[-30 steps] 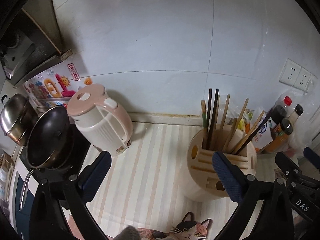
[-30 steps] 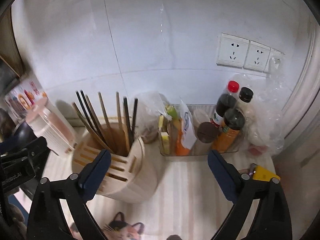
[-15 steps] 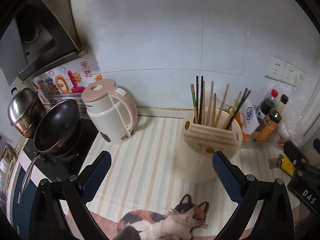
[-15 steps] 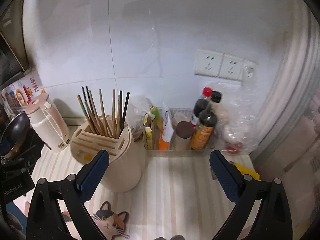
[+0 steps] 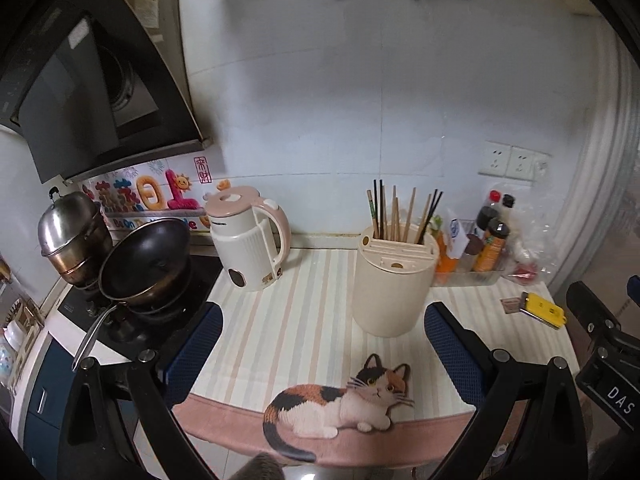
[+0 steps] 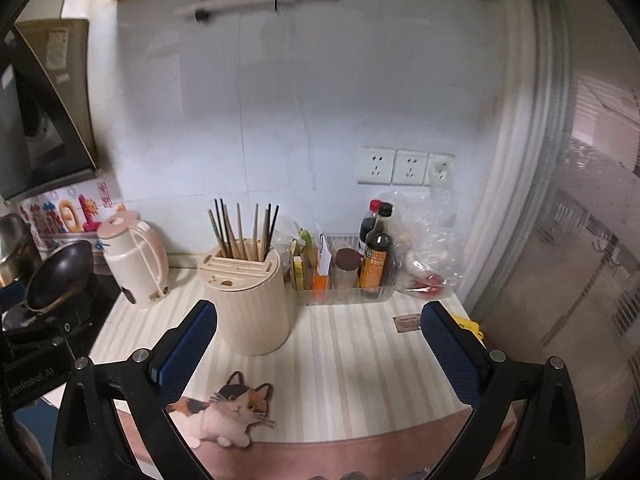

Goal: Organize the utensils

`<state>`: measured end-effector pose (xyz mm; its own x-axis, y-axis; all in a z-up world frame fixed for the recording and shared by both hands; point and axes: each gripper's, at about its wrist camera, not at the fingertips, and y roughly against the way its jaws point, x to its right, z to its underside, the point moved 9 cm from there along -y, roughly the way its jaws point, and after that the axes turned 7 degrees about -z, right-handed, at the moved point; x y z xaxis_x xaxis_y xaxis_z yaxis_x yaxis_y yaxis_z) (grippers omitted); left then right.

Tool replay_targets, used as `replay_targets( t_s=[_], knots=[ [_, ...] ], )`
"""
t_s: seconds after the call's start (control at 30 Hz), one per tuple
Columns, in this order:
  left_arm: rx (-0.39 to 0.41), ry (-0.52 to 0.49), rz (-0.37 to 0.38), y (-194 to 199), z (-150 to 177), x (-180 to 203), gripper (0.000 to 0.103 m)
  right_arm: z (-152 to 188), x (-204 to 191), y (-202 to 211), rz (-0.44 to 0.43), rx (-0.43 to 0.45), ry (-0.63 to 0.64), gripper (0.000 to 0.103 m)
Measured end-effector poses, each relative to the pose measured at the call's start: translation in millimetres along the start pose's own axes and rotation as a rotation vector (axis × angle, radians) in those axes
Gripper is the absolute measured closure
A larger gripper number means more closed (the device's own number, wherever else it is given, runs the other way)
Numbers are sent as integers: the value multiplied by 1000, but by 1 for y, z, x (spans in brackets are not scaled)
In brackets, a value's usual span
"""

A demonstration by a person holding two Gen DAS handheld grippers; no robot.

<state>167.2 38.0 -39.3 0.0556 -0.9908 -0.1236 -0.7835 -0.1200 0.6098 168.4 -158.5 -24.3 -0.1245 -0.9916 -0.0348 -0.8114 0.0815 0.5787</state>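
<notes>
Wooden chopsticks [image 5: 394, 216] all stand in the cream holder [image 5: 394, 284], so sorting looks basically done, though slots are hard to read; left gripper [image 5: 322, 346] and right gripper [image 6: 320, 346] both gape wide, holding nothing.

Both wrist views above counter edge, facing wall, sharing utensil holder [image 5: 394, 280]

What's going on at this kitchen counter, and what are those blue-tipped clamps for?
A person holds a two-finger gripper in each hand to tidy utensils. Right now the left gripper and right gripper are both open and empty, held above the striped cat mat. The chopsticks stand upright in the cream utensil holder, between the kettle and a tray of sauce bottles. Nothing is being gripped.
</notes>
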Motion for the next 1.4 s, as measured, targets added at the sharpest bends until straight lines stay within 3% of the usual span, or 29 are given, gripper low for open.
replay_targets(
  t_s=[0.27,0.43,0.73,1.4],
  knots=[
    [41,2,23,46,14,-12,0,12,-6,78,21,69,-9,0],
    [35,4,28,57,22,-10,0,12,-4,96,23,83,2,0],
    [-73,15,5,57,34,-3,0,12,5,79,-7,-6,2,0],
    [-84,20,-39,57,26,0,0,2,7,73,-30,-48,31,0]
  ],
)
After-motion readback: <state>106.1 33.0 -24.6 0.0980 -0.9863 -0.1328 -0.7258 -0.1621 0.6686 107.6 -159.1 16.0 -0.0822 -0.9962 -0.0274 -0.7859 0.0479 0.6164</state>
